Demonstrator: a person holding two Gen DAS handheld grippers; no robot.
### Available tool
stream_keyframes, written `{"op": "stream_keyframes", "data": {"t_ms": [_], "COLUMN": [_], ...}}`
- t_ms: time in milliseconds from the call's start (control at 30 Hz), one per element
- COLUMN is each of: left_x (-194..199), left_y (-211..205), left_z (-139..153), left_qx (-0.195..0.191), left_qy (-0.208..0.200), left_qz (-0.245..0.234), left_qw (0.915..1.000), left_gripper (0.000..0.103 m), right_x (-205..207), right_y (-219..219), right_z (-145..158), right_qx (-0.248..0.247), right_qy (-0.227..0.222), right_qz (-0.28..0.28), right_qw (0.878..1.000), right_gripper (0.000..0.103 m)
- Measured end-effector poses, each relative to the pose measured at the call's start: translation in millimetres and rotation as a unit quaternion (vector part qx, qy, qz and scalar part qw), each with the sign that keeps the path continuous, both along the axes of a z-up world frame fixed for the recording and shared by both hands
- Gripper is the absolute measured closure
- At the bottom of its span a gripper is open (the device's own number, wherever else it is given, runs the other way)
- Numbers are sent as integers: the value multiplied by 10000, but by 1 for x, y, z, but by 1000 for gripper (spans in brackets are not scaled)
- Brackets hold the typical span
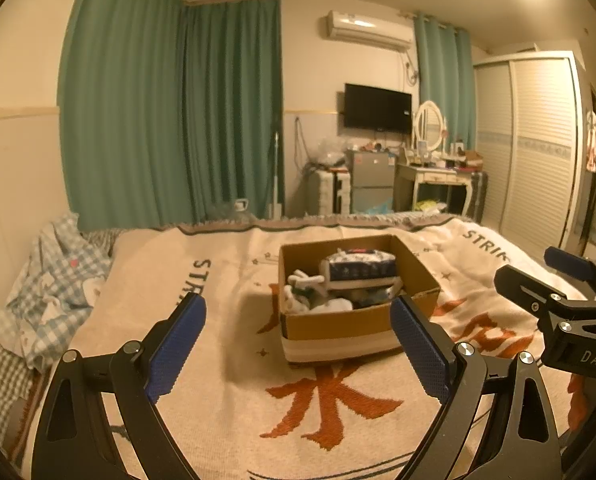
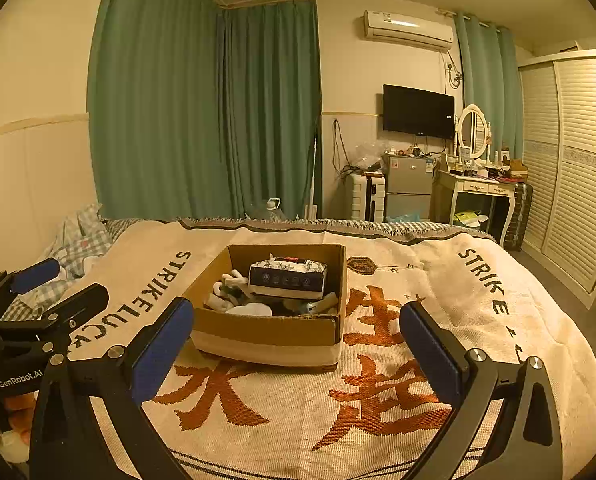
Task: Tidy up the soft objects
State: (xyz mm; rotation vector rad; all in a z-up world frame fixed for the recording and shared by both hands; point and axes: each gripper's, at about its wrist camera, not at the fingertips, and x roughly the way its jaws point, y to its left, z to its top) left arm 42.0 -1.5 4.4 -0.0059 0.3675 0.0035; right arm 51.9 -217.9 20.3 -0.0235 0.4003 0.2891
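A cardboard box [image 1: 338,324] [image 2: 266,334] stands on the bed's cream blanket [image 1: 226,280] [image 2: 398,380]. In it lie a dark blue tissue pack [image 1: 358,266] [image 2: 288,276] on top and white soft items [image 1: 310,292] [image 2: 234,300] beside it. My left gripper [image 1: 298,344] is open and empty, held just in front of the box; it also shows in the right wrist view [image 2: 54,284]. My right gripper [image 2: 298,352] is open and empty in front of the box; it also shows in the left wrist view [image 1: 538,268].
A blue checked quilt [image 1: 54,284] [image 2: 78,240] is bunched at the bed's left side. Beyond the bed's far edge stand a suitcase [image 2: 364,196], a small fridge [image 2: 408,188] and a dressing table [image 2: 482,192]. A wardrobe [image 2: 570,160] is at the right.
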Motion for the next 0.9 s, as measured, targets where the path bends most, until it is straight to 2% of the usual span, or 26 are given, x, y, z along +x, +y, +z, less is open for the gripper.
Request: {"op": "stream_keyframes", "data": {"t_ms": [900], "left_x": [-3], "left_y": [2], "left_z": [1], "left_qx": [44], "left_qy": [-43], "left_qz": [5], "left_qw": [10000], "left_gripper": [8], "right_x": [1], "right_y": [2], "right_z": [-1], "right_qx": [-49], "right_qy": [16], "right_qz": [-26], "right_qw": [10000], "right_gripper": [0]}}
